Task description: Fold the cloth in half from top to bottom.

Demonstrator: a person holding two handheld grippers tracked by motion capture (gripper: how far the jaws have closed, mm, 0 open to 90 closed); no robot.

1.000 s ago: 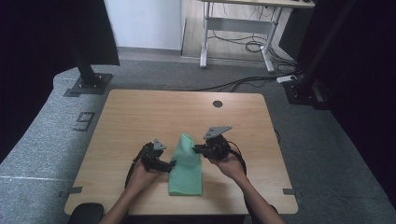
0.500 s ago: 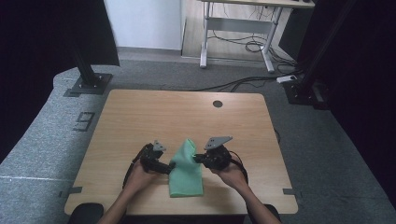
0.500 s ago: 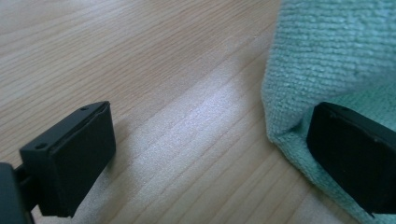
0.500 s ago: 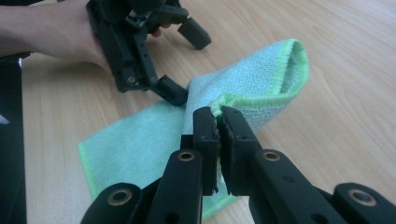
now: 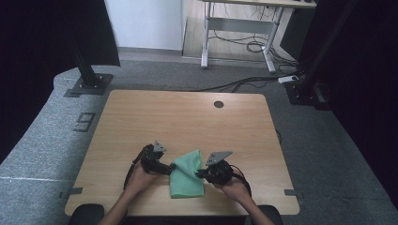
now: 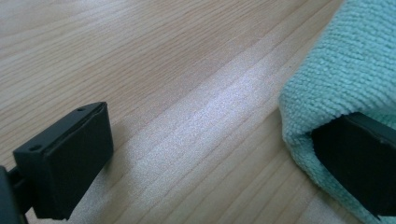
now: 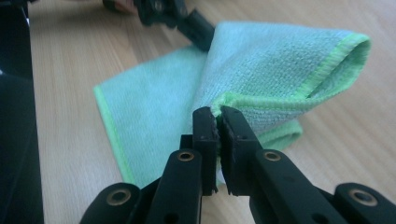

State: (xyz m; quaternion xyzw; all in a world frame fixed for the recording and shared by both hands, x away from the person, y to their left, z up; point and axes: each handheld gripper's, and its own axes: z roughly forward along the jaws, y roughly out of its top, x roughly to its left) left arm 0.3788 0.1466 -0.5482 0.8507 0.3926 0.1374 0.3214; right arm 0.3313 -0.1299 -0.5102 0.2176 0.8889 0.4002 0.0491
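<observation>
Both tools black, brass-ringed pivot holes; right tool (image 5: 201, 174) grey triangular plate, black cable.

wooden table (image 5: 187, 117), white desk frame (image 5: 239, 28), floor cables (image 5: 244, 44)

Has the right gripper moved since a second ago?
Yes. The right gripper has come toward the near table edge, farther from the round hole, with the green cloth still pinched.

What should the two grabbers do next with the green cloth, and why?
Probably the right gripper should carry its pinched edge over and lay it flat. Its fingers are shut on the green cloth, whose raised flap curls up off the table. The left gripper is open, one finger tucked under the cloth's fold, so it could steady that side.
</observation>
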